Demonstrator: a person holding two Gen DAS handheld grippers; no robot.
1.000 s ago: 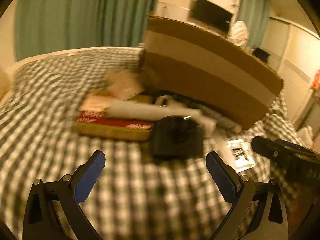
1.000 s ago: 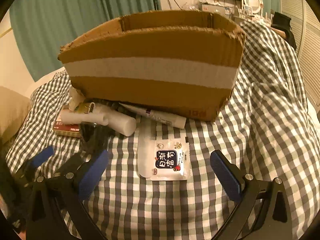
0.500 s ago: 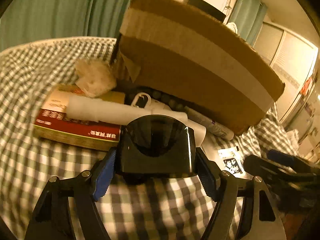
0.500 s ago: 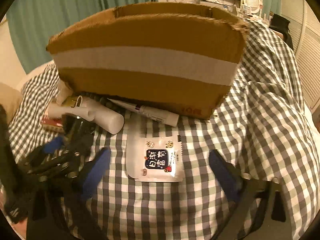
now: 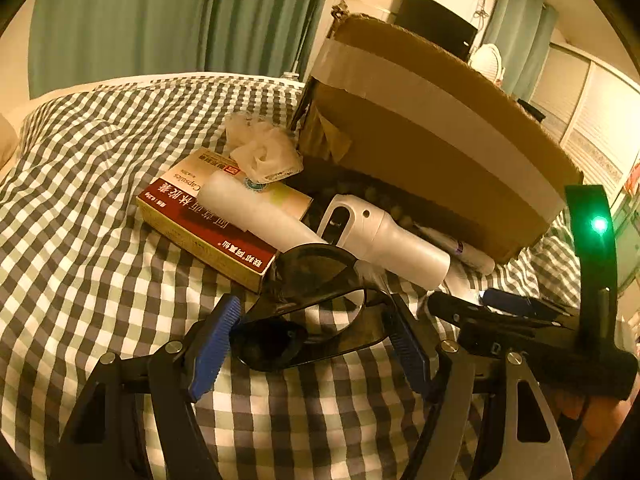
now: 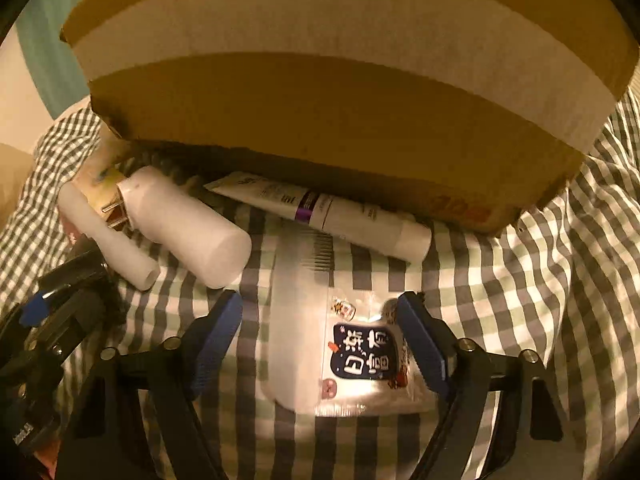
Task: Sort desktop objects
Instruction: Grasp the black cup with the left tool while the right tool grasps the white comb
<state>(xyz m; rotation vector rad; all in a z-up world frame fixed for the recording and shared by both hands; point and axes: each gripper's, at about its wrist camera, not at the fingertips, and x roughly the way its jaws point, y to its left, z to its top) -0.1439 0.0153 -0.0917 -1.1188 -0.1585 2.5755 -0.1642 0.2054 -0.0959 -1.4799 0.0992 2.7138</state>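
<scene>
My left gripper (image 5: 312,340) is shut on a dark translucent cup (image 5: 316,276), which lies tilted between its blue pads just above the checked cloth (image 5: 100,240). In the right wrist view a clear snack packet (image 6: 360,356) with a dark blue label lies flat on the cloth between the jaws of my right gripper (image 6: 320,338). Those jaws are closing. The right pad is at the packet's edge, while the left pad stands off it. The right gripper (image 5: 520,320) also shows at the right of the left wrist view.
A tall cardboard box (image 6: 340,120) stands close behind. Along its base lie a red and gold medicine box (image 5: 208,224), a white roll (image 5: 256,212), a white bottle (image 5: 388,236), a cream tube (image 6: 320,212) and crumpled tissue (image 5: 260,148).
The left gripper came up to the dark cup, closed on it and tipped it. The right gripper dropped toward the packet, and its jaws narrowed around it.
</scene>
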